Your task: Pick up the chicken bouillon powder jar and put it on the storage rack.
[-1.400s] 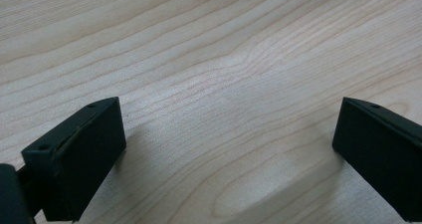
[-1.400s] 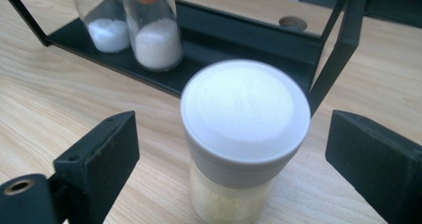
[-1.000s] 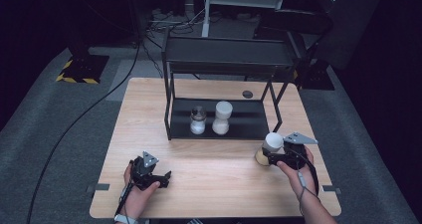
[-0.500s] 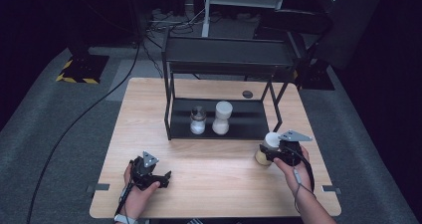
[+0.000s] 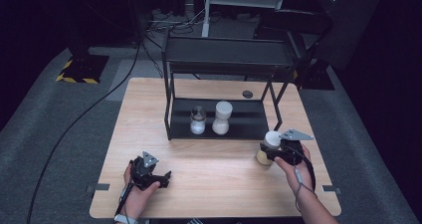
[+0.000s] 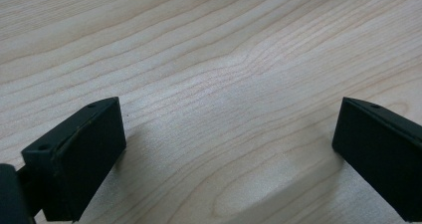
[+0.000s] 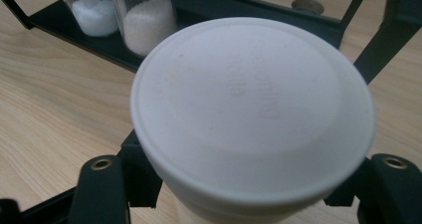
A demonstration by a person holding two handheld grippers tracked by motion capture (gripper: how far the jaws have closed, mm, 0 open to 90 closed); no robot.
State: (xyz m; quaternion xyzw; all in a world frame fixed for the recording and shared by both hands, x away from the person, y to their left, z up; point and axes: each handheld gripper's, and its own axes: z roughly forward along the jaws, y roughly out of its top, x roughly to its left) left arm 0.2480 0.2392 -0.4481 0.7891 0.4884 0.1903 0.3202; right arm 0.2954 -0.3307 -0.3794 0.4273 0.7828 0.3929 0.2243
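Note:
A jar [image 5: 271, 139] with a white lid and a pale yellowish filling stands on the wooden table [image 5: 214, 184], near its right edge. My right gripper [image 5: 265, 157] is shut on it just below the lid, one jaw on each side. In the right gripper view the white lid [image 7: 251, 107] sits between the two black fingers [image 7: 99, 184]. My left gripper [image 5: 161, 176] rests low at the front left of the table. Its jaws stand wide open, with bare wood between them, as the left gripper view shows [image 6: 229, 154].
A black two-tier rack [image 5: 224, 59] stands at the middle back of the table. On its lower shelf are a small glass jar [image 5: 197, 120] and a taller white-lidded jar [image 5: 222, 117], both with white contents. A small dark disc [image 5: 247, 93] lies behind the rack.
The right gripper has drawn in slightly toward the jar and now clasps it. The left hand and its gripper have stayed where they were.

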